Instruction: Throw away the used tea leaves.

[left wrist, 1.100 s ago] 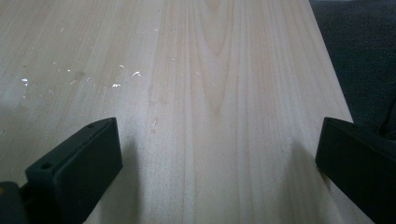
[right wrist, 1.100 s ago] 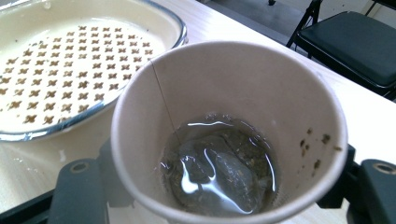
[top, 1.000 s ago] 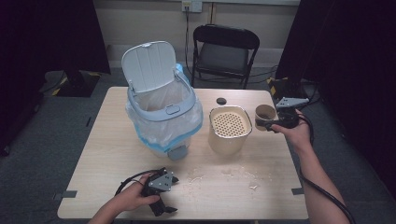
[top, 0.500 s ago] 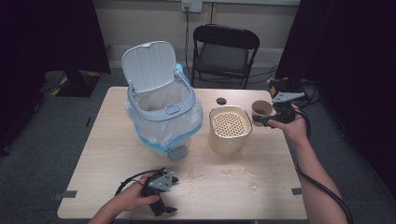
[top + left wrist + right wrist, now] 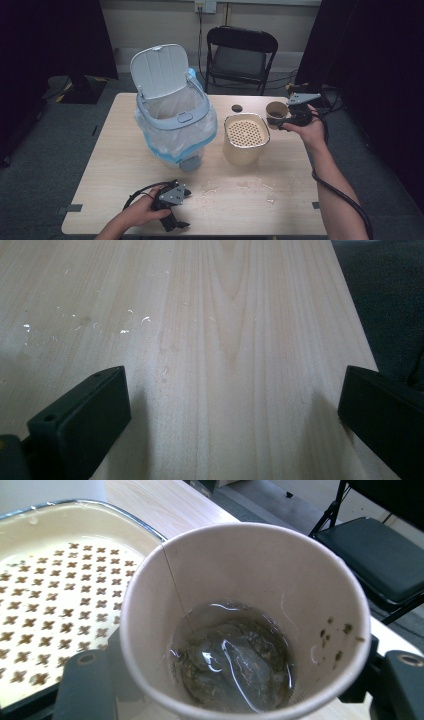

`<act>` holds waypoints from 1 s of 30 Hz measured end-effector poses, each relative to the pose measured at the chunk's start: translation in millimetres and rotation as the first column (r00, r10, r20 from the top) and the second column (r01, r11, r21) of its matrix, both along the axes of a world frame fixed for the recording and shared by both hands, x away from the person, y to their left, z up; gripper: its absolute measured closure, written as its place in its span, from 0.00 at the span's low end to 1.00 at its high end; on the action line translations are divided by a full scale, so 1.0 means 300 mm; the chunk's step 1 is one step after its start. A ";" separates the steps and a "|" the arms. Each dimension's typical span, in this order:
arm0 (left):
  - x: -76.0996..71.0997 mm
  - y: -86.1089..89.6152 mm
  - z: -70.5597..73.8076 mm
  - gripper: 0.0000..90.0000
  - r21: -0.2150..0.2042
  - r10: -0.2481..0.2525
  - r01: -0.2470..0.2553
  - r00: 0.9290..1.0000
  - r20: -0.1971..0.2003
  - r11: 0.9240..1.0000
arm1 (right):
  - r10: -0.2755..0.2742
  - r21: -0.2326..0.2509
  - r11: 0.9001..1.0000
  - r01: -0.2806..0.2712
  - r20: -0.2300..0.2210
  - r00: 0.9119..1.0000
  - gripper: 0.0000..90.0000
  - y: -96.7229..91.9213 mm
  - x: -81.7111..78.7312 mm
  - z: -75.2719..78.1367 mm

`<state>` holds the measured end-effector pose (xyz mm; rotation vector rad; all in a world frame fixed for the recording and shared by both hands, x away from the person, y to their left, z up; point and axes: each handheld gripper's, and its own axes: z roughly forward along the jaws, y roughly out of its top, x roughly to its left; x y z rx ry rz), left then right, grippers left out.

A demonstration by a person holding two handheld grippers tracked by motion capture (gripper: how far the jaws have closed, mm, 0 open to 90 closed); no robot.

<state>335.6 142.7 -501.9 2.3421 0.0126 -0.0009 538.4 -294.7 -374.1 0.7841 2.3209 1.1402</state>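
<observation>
My right gripper (image 5: 281, 119) is shut on a brown paper cup (image 5: 276, 110) and holds it above the table, just right of a cream pot with a perforated strainer insert (image 5: 242, 155). In the right gripper view, the cup (image 5: 250, 580) holds a wet tea bag (image 5: 235, 665) in a little liquid, and the strainer (image 5: 60, 580) lies close behind it at the left. My left gripper (image 5: 175, 220) rests on the table's near edge. Its jaws (image 5: 232, 415) stand wide open over bare wood.
A white pedal bin (image 5: 172, 120) with a plastic liner and raised lid (image 5: 161, 70) stands left of the pot. A small black cap (image 5: 237, 108) lies behind the pot. Wet specks (image 5: 240, 187) mark the table (image 5: 110, 165) in front. A black chair (image 5: 240, 55) stands beyond the far edge.
The right hand has carried the cup a little to the left and up, closer to the pot. The left hand has stayed put.
</observation>
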 end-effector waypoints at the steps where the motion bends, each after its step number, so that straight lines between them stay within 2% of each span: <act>1: 0.000 0.000 0.000 0.00 0.000 0.000 0.000 1.000 0.000 1.000 | 0.000 -0.004 1.000 0.000 0.003 1.000 0.31 0.003 0.005 0.003; 8: 0.000 0.000 0.000 0.00 0.001 0.000 0.000 1.000 -0.001 1.000 | -0.007 -0.035 0.999 0.009 0.045 0.999 0.31 0.019 0.028 0.019; 14: 0.000 0.000 0.000 0.00 0.001 0.000 0.000 1.000 -0.001 1.000 | -0.016 -0.043 0.999 0.019 0.058 0.998 0.31 0.025 0.046 0.029; 22: 0.000 0.000 0.000 0.00 0.001 0.000 0.000 1.000 -0.002 1.000 | -0.009 -0.059 0.998 0.015 0.099 0.995 0.31 0.035 0.068 0.053; 25: 0.000 0.000 0.000 0.00 0.001 0.000 0.000 1.000 -0.001 1.000 | -0.003 -0.077 0.997 0.012 0.121 0.993 0.31 0.046 0.068 0.059; 30: 0.000 0.000 0.000 0.00 0.001 0.000 0.000 1.000 -0.002 1.000 | 0.022 -0.128 0.992 0.002 0.184 0.983 0.31 0.076 0.058 0.072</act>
